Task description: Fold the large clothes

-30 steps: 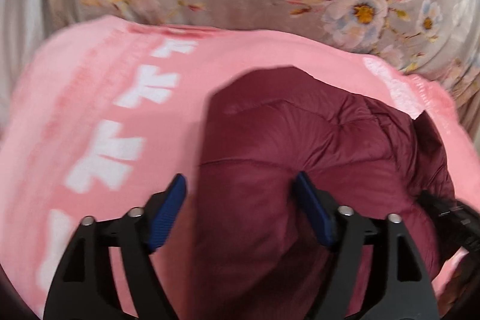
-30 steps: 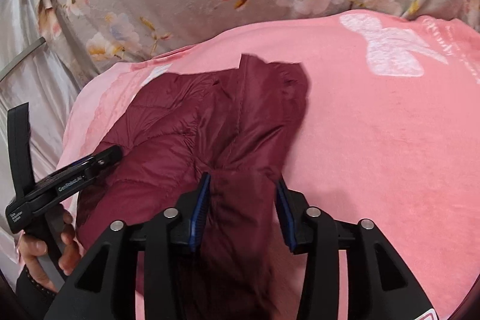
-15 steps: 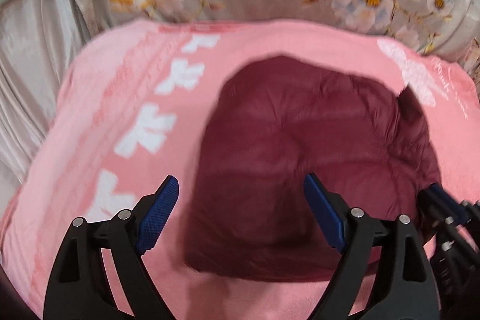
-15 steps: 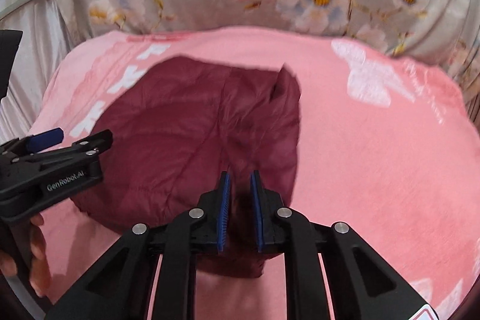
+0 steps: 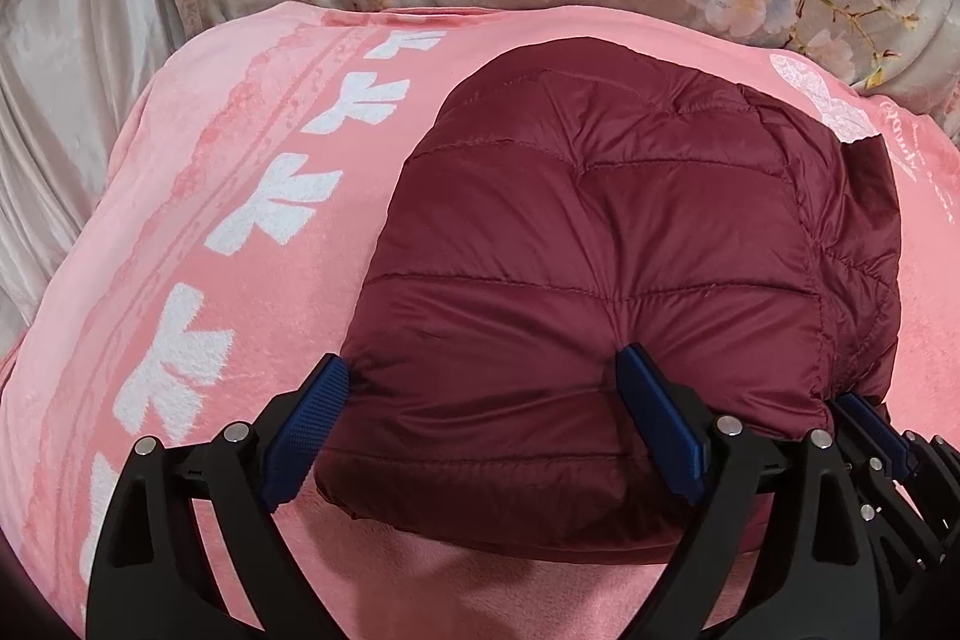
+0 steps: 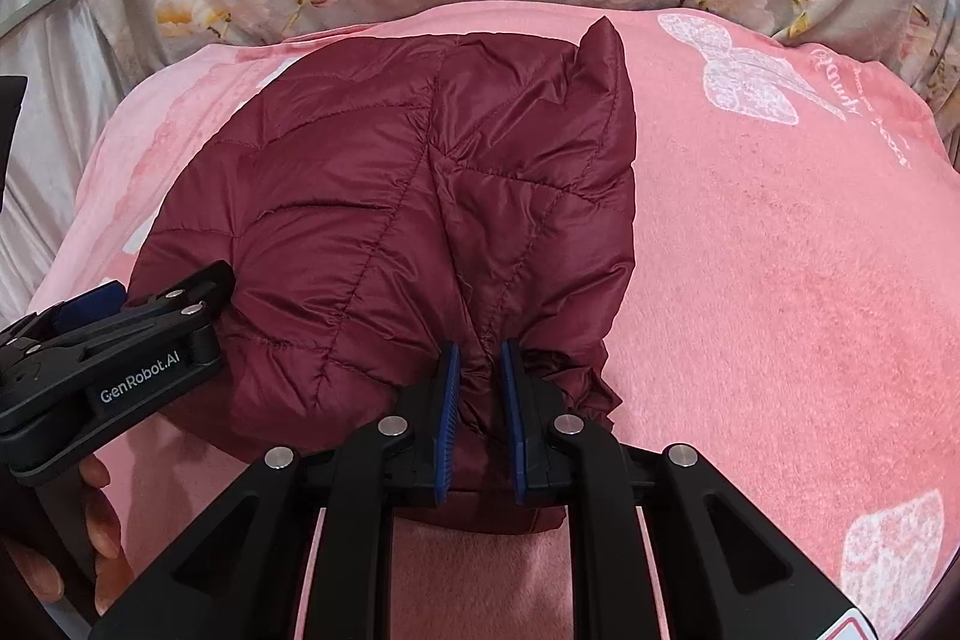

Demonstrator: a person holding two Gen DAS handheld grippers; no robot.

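Right wrist view is showing my right tongs [image 6: 480, 388] pinching a gathered bunch of the maroon puffer jacket [image 6: 390, 196] at its near edge. My left tongs [image 5: 486, 400] are spread wide, straddling the near left corner without gripping. It is lying folded on the pink blanket [image 6: 780, 280] over the bed. I am judging it light, puffy and slick, so I am favouring stitched seams and hems.

Left tool [image 6: 114, 334], side of black body: "GenRobot.AI" in white. Pink blanket [image 6: 780, 280]: white script, too small to read.
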